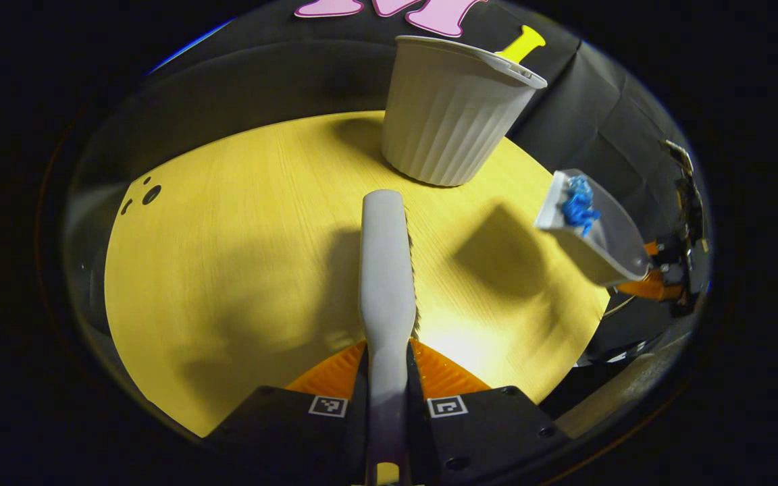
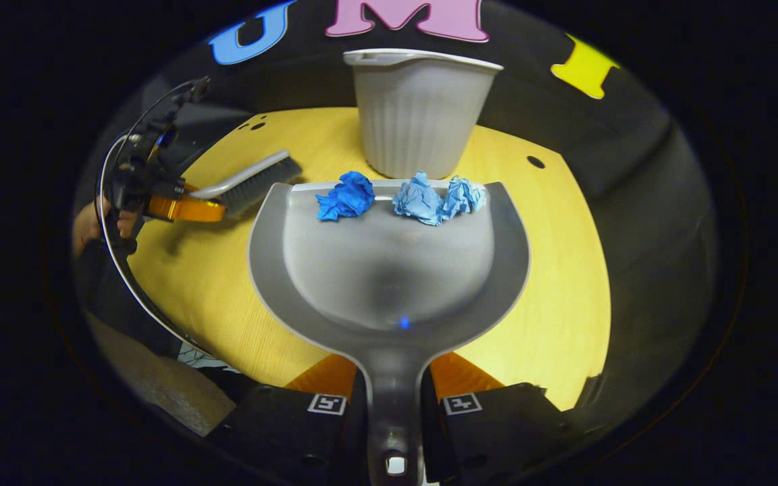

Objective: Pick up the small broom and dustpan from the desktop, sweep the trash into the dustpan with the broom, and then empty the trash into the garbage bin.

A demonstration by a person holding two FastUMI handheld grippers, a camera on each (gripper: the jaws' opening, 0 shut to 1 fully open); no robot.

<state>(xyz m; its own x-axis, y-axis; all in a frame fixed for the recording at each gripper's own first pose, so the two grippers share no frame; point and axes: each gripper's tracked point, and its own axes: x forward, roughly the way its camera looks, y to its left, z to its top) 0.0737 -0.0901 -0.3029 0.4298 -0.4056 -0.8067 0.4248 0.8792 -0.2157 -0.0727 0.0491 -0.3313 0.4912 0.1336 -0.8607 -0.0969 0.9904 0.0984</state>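
My left gripper (image 1: 387, 368) is shut on the handle of the small grey broom (image 1: 386, 270), which points out over the yellow round desktop (image 1: 227, 270). My right gripper (image 2: 392, 385) is shut on the handle of the grey dustpan (image 2: 389, 270), held above the desktop. Three crumpled blue paper balls (image 2: 402, 197) lie at the dustpan's front lip. The ribbed grey garbage bin (image 2: 419, 111) stands just beyond the dustpan. In the left gripper view the dustpan (image 1: 598, 236) hangs at the right with blue paper (image 1: 578, 206) in it, and the bin (image 1: 450, 111) stands at the far side. The broom (image 2: 247, 182) and left gripper (image 2: 186, 208) appear at the left in the right gripper view.
Small dark holes (image 1: 149, 194) mark the desktop's far left part, and another hole (image 2: 535, 162) sits right of the bin. A hand (image 2: 88, 226) holds the left gripper. Black cloth surrounds the table.
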